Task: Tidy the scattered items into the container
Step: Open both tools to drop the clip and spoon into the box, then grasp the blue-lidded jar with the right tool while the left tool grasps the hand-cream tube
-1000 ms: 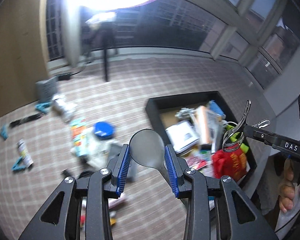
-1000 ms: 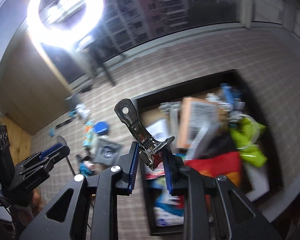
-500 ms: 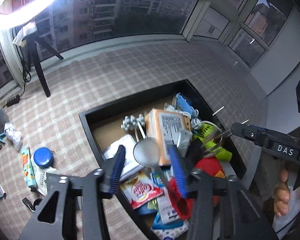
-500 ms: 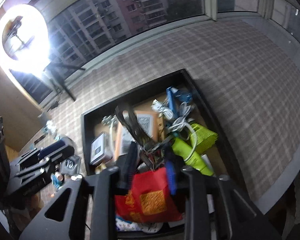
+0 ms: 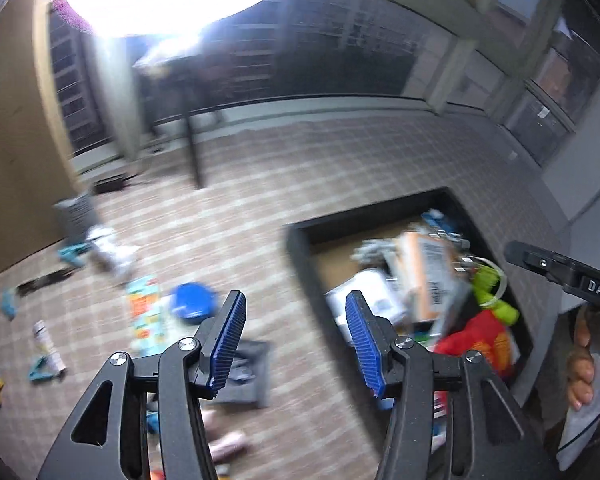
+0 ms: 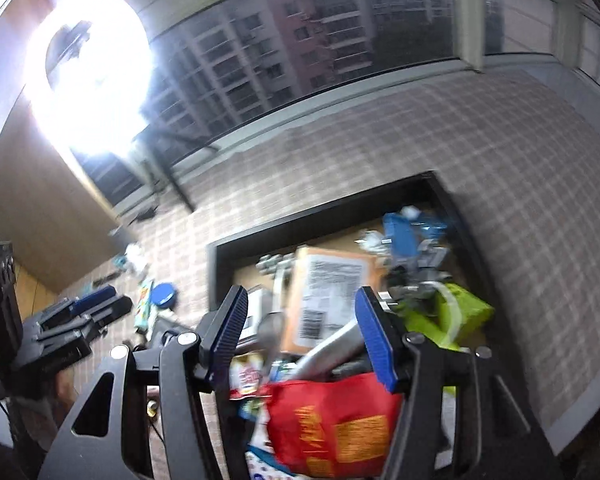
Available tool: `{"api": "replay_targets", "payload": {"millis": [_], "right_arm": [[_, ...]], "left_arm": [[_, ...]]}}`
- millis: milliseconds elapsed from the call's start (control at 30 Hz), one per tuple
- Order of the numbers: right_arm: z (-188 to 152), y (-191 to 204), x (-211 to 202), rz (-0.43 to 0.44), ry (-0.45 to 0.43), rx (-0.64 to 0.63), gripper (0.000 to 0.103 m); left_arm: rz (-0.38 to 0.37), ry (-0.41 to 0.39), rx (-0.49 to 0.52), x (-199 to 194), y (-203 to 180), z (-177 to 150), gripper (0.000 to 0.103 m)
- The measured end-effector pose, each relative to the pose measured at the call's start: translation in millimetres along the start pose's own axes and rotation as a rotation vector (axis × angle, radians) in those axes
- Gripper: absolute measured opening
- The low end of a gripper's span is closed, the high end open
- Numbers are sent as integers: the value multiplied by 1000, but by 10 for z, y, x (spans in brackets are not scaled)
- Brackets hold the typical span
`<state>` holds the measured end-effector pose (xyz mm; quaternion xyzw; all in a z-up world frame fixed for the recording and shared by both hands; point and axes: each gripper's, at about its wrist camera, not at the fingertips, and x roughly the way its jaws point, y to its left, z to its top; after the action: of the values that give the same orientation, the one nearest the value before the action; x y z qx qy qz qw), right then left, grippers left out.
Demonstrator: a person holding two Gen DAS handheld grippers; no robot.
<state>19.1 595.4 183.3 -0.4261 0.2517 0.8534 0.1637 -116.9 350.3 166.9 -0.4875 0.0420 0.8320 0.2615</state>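
Observation:
The black container (image 5: 300,236) lies on the checked cloth, full of items: an orange box (image 5: 424,268), a red bag (image 5: 484,340), a green object (image 5: 492,292). My left gripper (image 5: 294,338) is open and empty, above the cloth just left of the container. Scattered items lie to its left: a blue lid (image 5: 192,302), a colourful packet (image 5: 144,312), a grey pouch (image 5: 248,372), small tubes and clips. My right gripper (image 6: 302,332) is open and empty above the container (image 6: 220,252), over the red bag (image 6: 332,428) and orange box (image 6: 332,284). A spoon (image 6: 328,344) lies in the container.
A ring light on a tripod (image 5: 192,148) stands at the back by the window. A grey box (image 5: 76,212) sits at the far left. The right gripper's body (image 5: 560,272) shows at the right edge of the left wrist view. The table edge runs along the right.
Both grippers opened: the spoon left my left gripper and the metal clip left my right, both into the container. My left gripper swung back left toward the scattered items.

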Motion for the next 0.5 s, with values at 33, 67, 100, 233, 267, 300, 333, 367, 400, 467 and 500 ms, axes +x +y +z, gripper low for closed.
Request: {"api": "replay_targets", "payload": {"millis": [33,67,100,233,267,300,333,367,400,467,500], "right_arm": [[-3,90,50,11,6,-22,55],[-5,178,98,22,14,-43,55],[-12,279,153,34,22,-63,55],[-55,619,370,70,60,-123,55],[-70,705,435,78,71,-137,55],[-84,789,507,87,84,-150,55],[-96,877,586,97,98,-162,55],[-103,954,656,105,112,-173,56],[-107,1034,741,114,128,-183,56],[-117,1184,929,134,169,-197,57],[-116,1265,1039,144,191,-203,58]], "left_arm": [[15,0,-12,-17,113,-38,50],[39,5,-41,-43,313,-92,50],[53,9,-64,-49,439,-119,50],[105,26,-139,-92,953,-305,50],[117,30,-150,-105,1013,-331,50],[125,35,-170,-107,1131,-382,50],[133,44,-193,-101,1261,-430,50],[137,51,-219,-98,1360,-456,50],[140,57,-243,-84,1435,-481,50],[135,80,-296,-10,1610,-521,50],[134,92,-304,40,1647,-533,50]]}}
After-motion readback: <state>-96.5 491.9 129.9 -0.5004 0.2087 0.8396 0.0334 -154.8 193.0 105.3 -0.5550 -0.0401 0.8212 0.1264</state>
